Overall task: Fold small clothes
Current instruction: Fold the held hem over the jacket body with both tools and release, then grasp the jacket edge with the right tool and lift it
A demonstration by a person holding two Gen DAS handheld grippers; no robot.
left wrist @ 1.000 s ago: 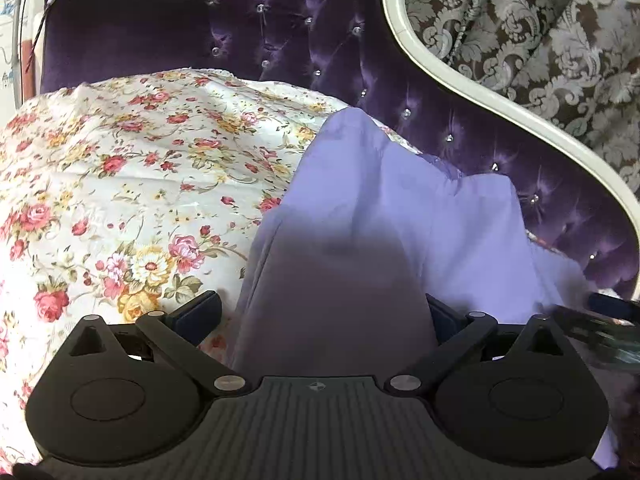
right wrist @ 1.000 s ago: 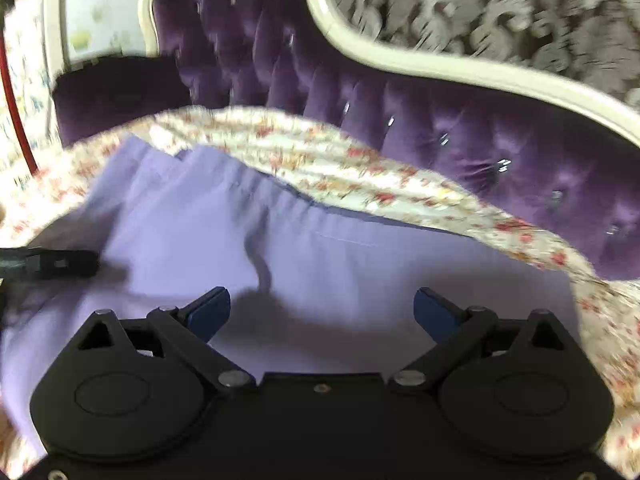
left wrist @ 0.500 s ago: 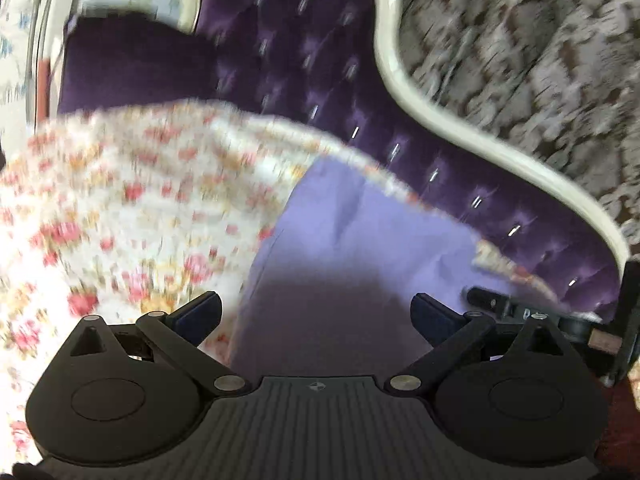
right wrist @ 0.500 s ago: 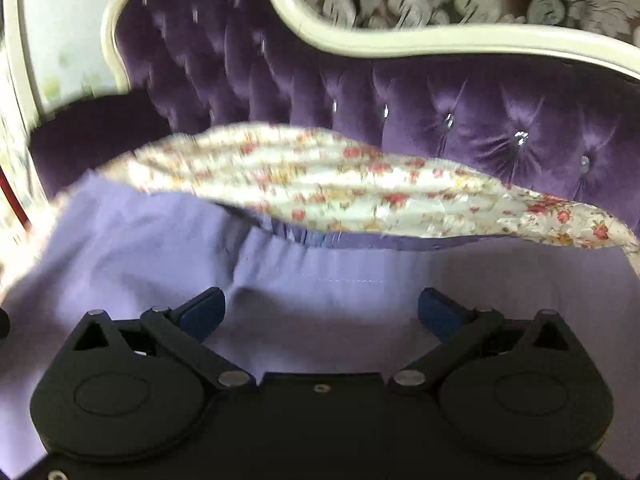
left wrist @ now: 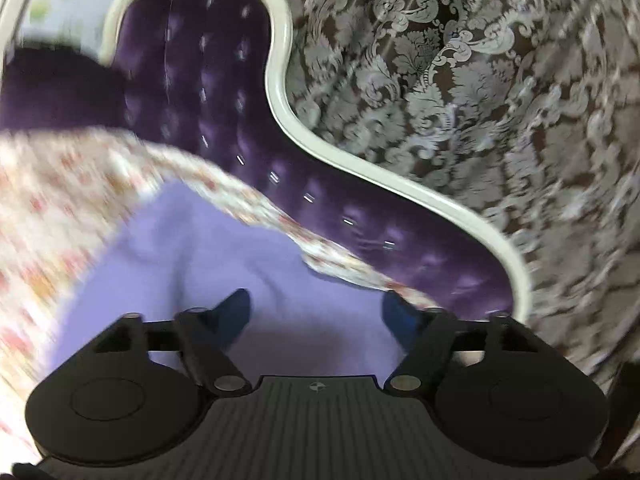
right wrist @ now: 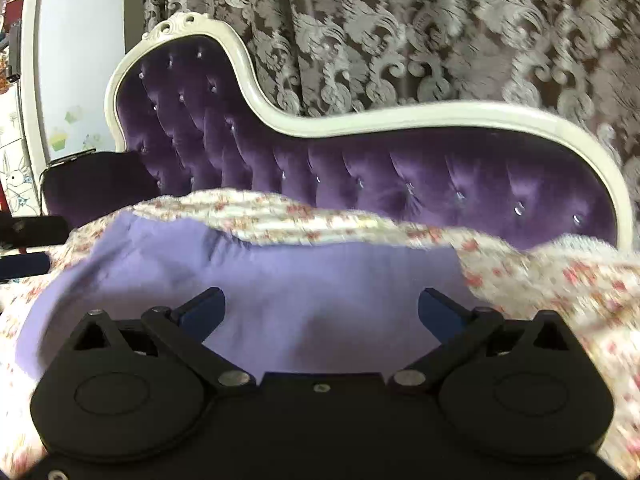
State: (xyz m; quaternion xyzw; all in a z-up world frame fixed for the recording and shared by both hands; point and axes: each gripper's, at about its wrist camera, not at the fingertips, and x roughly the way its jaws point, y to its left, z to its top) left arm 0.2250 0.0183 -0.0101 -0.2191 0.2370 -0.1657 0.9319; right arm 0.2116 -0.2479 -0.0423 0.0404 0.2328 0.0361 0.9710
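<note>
1. The left tool [left wrist: 318,312] has its jaws closing; the lilac garment [left wrist: 208,256] lies under and between the blue fingers [left wrist: 236,316], and the pads do not press on it.
2. The right tool [right wrist: 320,310] stands wide, its jaws apart over the same garment [right wrist: 304,280], gripping nothing.
3. The garment is spread on a floral sheet [right wrist: 560,276], which borders it on every visible side.
4. Behind the sheet rises a purple tufted chaise back [right wrist: 420,176] with a white frame [right wrist: 400,118].
5. A patterned damask curtain [right wrist: 420,28] hangs behind.
</note>
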